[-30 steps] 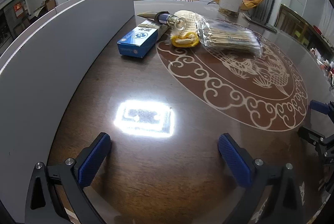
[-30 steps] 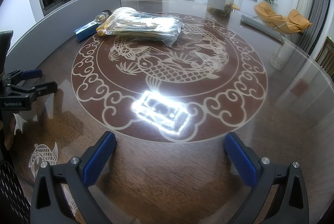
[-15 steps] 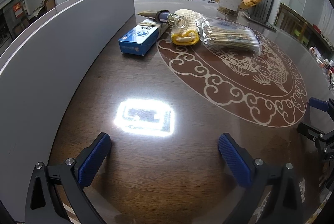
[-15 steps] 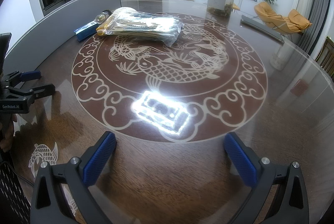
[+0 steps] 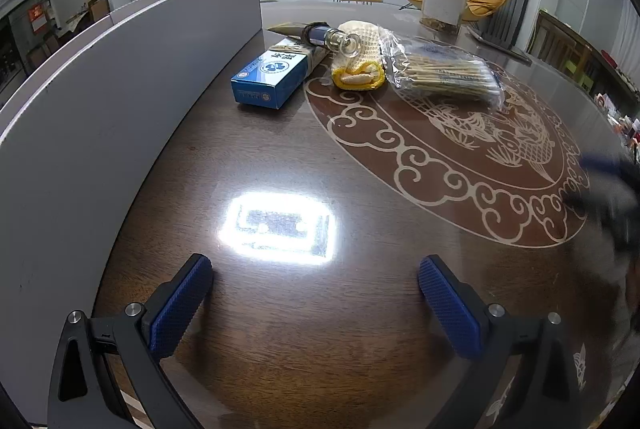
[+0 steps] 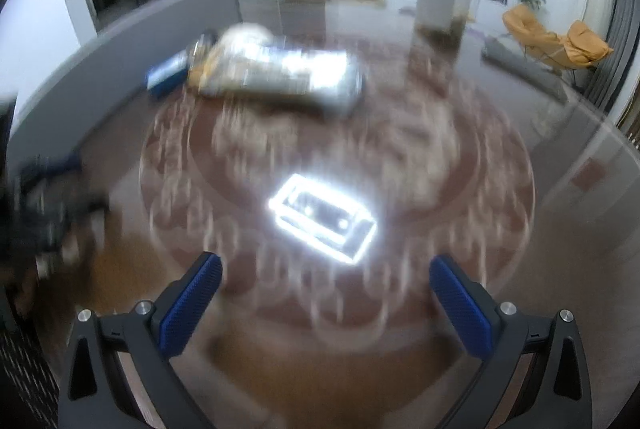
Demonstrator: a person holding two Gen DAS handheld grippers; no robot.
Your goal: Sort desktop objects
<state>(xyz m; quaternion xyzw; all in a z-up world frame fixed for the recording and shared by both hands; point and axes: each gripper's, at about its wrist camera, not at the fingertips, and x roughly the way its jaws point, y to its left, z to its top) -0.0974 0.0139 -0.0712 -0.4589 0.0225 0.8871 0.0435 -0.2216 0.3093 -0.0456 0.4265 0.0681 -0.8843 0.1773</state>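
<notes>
Left gripper [image 5: 316, 305] is hovering low over the dark wooden table [image 5: 280, 349], fingers spread wide and holding nothing, pointing toward the cluster at the far side. Right gripper [image 6: 326, 305] is also sitting low above the table, jaws wide apart and empty; its view is heavily motion-blurred. In the left wrist view the right gripper is showing only as a dark blur at the right edge. Objects are lying grouped well ahead of both grippers: blue box [image 5: 272, 77] next to the gray partition [image 5: 100, 101], yellow-trimmed knitted cloth [image 5: 358, 69] just beside it, glass bottle [image 5: 332, 37] resting across the cloth, bag of cotton swabs [image 5: 444, 73] touching the cloth on the dragon inlay [image 5: 480, 145]. A ceiling-light glare [image 5: 278, 227] is reflecting off the tabletop between the left fingers.
</notes>
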